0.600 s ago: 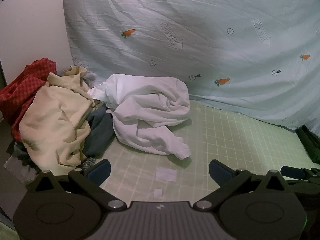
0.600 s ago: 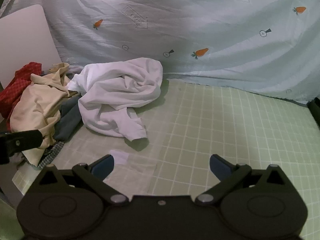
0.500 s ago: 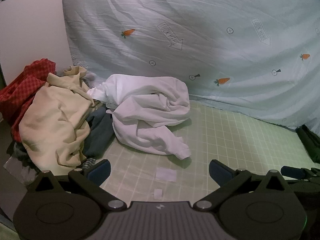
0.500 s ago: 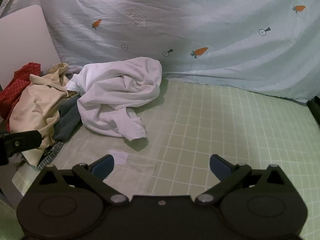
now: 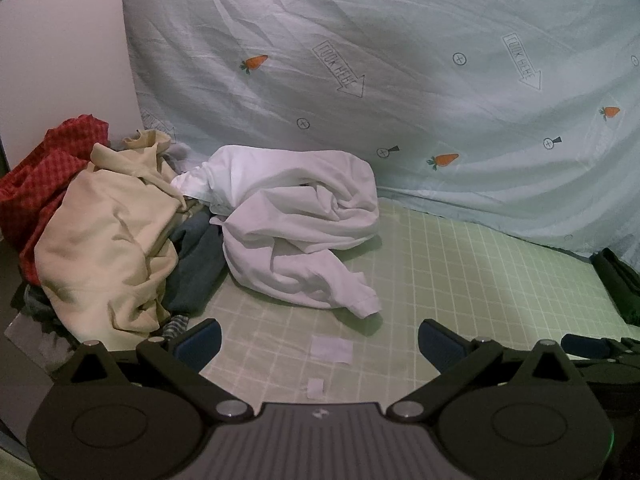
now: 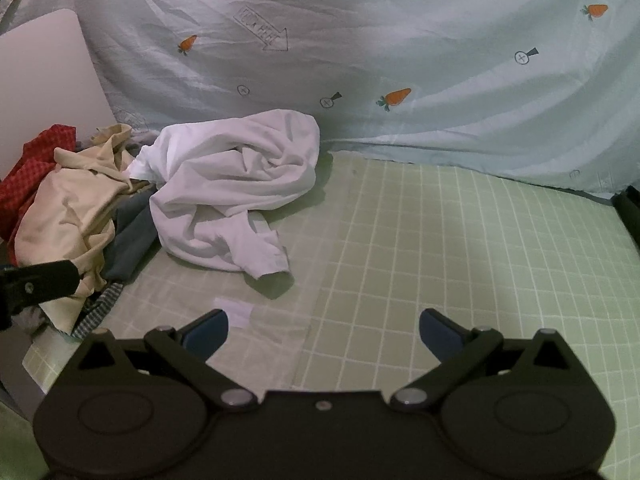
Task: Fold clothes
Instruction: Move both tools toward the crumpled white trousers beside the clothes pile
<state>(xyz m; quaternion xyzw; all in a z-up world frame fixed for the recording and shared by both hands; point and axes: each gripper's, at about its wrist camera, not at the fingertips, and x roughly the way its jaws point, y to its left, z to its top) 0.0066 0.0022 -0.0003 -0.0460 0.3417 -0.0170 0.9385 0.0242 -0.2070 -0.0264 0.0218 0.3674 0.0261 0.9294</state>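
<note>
A crumpled white garment (image 5: 296, 224) lies on the green checked mat (image 5: 460, 280), its sleeve cuff pointing toward me; it also shows in the right wrist view (image 6: 232, 184). To its left is a pile: a beige garment (image 5: 104, 240), a red checked one (image 5: 36, 176) and a dark grey one (image 5: 196, 256). My left gripper (image 5: 320, 344) is open and empty, low over the mat in front of the white garment. My right gripper (image 6: 324, 328) is open and empty, a little to the right of it.
A pale blue sheet with carrot prints (image 5: 400, 80) hangs behind the mat. A white board (image 5: 60, 60) stands at the back left. Small white paper tags (image 5: 332, 350) lie on the mat. A dark object (image 5: 616, 280) sits at the right edge.
</note>
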